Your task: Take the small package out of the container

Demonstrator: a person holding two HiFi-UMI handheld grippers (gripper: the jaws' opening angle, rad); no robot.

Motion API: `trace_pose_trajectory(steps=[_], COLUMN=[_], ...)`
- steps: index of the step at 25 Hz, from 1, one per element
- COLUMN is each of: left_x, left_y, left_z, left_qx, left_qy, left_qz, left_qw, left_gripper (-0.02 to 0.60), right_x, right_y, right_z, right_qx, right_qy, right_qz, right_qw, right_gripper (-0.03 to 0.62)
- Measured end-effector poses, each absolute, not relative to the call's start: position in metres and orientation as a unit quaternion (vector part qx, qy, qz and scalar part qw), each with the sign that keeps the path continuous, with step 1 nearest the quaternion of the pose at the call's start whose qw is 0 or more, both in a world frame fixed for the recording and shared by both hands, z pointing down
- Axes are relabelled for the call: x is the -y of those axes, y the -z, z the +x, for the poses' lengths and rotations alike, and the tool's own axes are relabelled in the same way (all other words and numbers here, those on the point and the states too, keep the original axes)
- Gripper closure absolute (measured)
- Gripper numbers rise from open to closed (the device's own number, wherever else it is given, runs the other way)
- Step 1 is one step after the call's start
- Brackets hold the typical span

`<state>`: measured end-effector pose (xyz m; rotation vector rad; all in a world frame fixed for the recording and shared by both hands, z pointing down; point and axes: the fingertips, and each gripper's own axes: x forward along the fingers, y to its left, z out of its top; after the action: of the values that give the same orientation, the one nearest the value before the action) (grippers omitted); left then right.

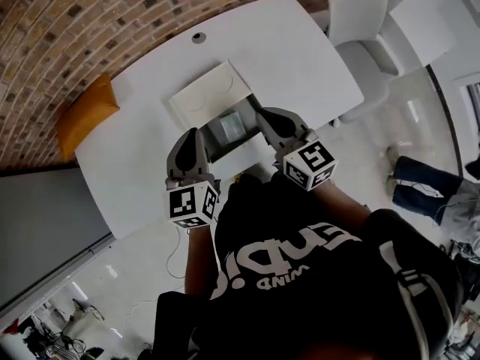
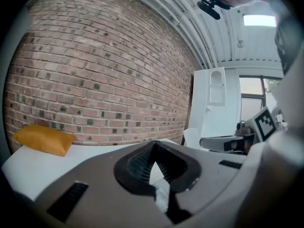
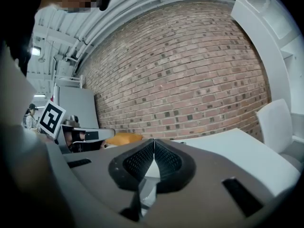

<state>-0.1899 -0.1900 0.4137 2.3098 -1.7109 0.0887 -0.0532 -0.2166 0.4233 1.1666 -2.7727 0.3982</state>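
Observation:
An open white container (image 1: pixel 241 158) stands on the white table (image 1: pixel 300 58), its lid (image 1: pixel 210 92) flipped back toward the wall. A small grey package (image 1: pixel 229 127) lies inside it. My left gripper (image 1: pixel 191 135) hovers at the container's left side, jaws shut with nothing between them. At the container's right edge, my right gripper (image 1: pixel 265 115) is likewise shut and holds nothing. In the left gripper view the closed tips (image 2: pixel 153 144) point at the brick wall; the right gripper view shows its tips (image 3: pixel 153 141) pressed together. The package is hidden in both gripper views.
An orange padded pouch (image 1: pixel 86 115) lies at the table's left end, also seen as the pouch (image 2: pixel 43 139) in the left gripper view. A white chair (image 1: pixel 360 28) stands at the right end. A person's legs (image 1: pixel 424 186) are on the floor to the right. A brick wall (image 1: pixel 90 21) runs behind the table.

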Motion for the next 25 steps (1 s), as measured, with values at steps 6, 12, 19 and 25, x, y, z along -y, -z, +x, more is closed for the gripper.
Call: trace_pose_trajectory(steps=[6,12,19,25], left_x=[0.208,0.214,0.225,0.233], left_y=[-0.409,-0.407,-0.408,-0.407], left_z=[-0.186,-0.181,-0.188,-0.19], left_qx=[0.589,0.601,0.614,0.617], left_qy=[-0.022,-0.021,-0.02,-0.02], left_qz=[0.796,0.786,0.777,0.776], left_qw=[0.137,0.141,0.135,0.132], left_gripper=[0.577,0.577,0.577,0.577], right_x=[0.23,0.243,0.257,0.262], right_y=[-0.422,-0.42,-0.428,-0.435], right_z=[-0.047,-0.046,-0.057,-0.067], right_qx=[0.91,0.916,0.926,0.931], right_qy=[-0.124,-0.122,-0.13,-0.146], right_qz=[0.389,0.374,0.346,0.321], right_qw=[0.07,0.075,0.082,0.092], right_gripper=[0.594,0.594,0.592,0.492])
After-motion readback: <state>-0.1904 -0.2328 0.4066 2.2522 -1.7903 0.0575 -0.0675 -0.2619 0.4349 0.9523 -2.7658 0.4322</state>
